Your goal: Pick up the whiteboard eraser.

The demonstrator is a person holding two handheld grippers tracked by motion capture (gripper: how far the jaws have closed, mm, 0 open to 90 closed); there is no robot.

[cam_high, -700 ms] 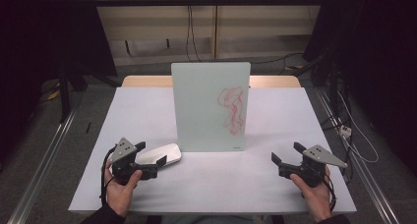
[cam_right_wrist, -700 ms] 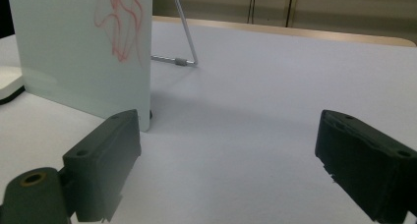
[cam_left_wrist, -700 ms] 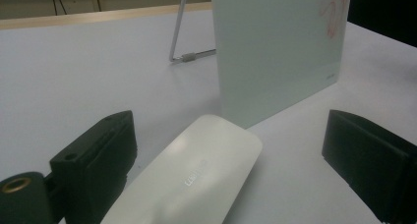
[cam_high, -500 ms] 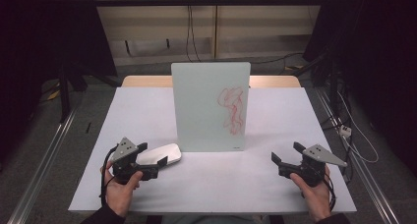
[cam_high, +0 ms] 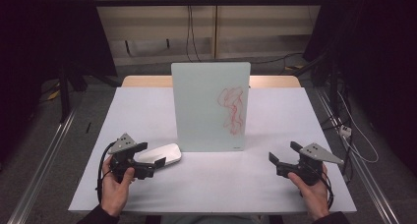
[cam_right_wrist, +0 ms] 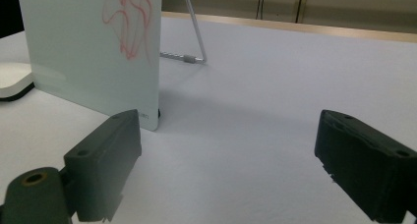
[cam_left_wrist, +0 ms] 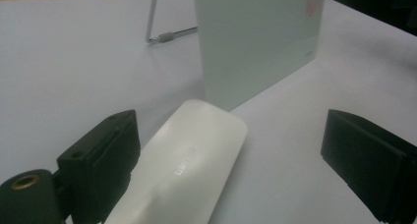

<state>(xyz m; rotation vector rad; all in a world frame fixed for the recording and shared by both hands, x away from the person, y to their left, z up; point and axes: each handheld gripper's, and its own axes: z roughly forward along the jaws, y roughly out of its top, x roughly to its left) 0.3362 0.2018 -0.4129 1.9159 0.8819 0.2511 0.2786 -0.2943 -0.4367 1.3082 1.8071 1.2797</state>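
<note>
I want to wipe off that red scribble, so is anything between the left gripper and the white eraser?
Nothing visible. The white eraser already lies between the open jaws of the left gripper, close to one jaw, with a gap to the other. The glass board stands just beyond it, the red scribble on its right half.

Bright table, dark surroundings; close views perhaps soft.

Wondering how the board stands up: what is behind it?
A thin metal wire stand props the board from behind, its foot resting on the table. Where it joins the board's back is hidden.
</note>
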